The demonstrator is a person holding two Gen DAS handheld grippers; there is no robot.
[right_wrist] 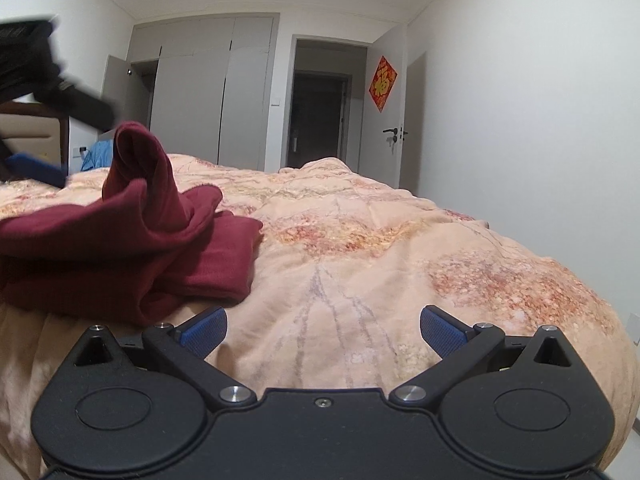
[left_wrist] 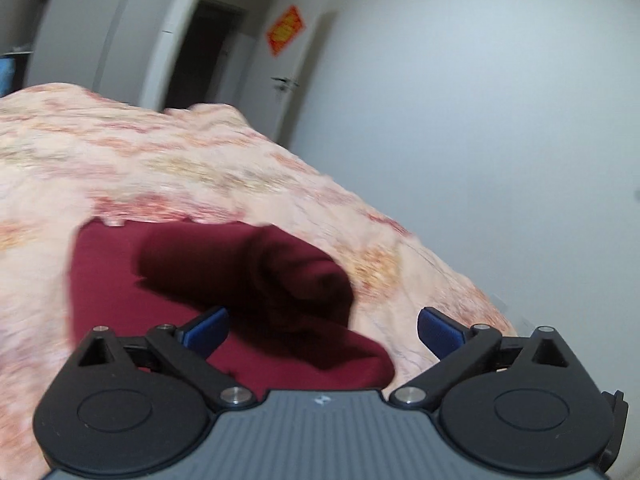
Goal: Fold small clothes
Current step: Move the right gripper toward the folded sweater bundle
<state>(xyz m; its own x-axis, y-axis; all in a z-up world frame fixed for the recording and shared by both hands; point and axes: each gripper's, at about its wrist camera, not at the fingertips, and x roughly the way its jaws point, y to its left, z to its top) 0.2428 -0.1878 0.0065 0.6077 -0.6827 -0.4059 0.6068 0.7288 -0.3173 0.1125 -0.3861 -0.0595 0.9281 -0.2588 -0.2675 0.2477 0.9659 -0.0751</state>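
My left gripper [left_wrist: 323, 330] and right gripper [right_wrist: 323, 330] both stand released; the maroon garment [right_wrist: 132, 240] lies bunched on the floral quilt [right_wrist: 400, 248], at ten o'clock from the right one.

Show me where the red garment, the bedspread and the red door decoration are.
red garment [right_wrist: 132, 232], right wrist view, on its folded middle layer.
bedspread [right_wrist: 400, 248], right wrist view, on a bare patterned patch.
red door decoration [right_wrist: 383, 83], right wrist view, on its centre.

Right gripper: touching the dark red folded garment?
Apart. The right wrist view shows the right gripper open over bare peach floral bedspread, with the dark red folded garment lying off to its left.
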